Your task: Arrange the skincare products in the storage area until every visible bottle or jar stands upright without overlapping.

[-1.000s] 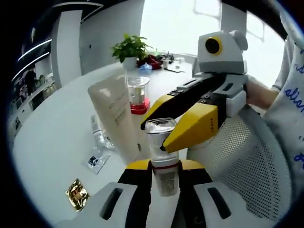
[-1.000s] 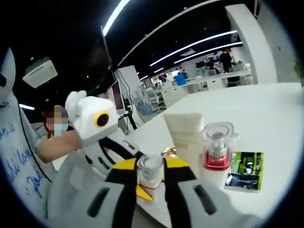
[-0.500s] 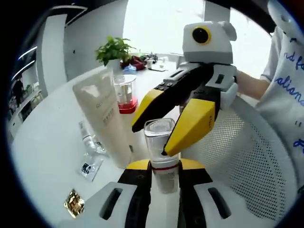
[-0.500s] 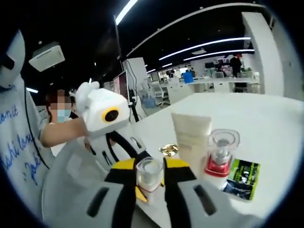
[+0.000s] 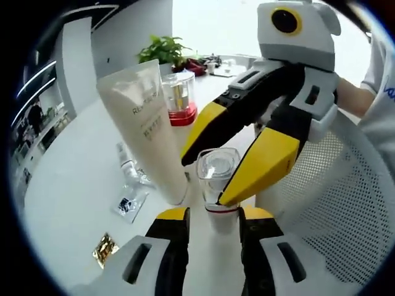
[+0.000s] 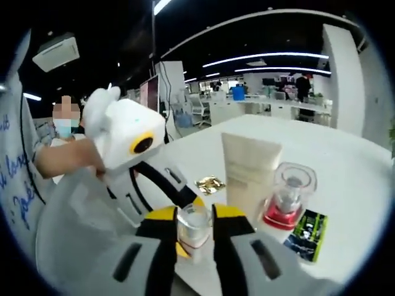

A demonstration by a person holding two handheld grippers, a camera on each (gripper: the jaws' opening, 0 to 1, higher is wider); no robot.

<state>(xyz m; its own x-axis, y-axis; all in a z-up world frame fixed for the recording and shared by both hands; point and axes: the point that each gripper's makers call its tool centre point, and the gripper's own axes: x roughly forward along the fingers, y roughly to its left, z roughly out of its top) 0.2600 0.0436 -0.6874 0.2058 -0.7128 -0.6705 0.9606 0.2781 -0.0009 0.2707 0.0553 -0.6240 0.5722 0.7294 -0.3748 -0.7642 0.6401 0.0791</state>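
the small bottle (image 5: 217, 185) is clear with a thin red band, and so it looks from the other side too (image 6: 192, 229). the right hand-held gripper (image 5: 225, 161) has yellow tips on black arms and a white body. the left hand-held gripper (image 5: 213, 217) is yellow, black and white as well. the tube (image 5: 146, 129) is cream with grey lettering. the jar (image 5: 179, 97) is clear over a red base. the worktop (image 5: 68, 179) is white. on it lie a gold foil packet (image 5: 105, 250) and a black and green sachet (image 6: 305, 227). the basket (image 5: 333, 203) is white mesh.
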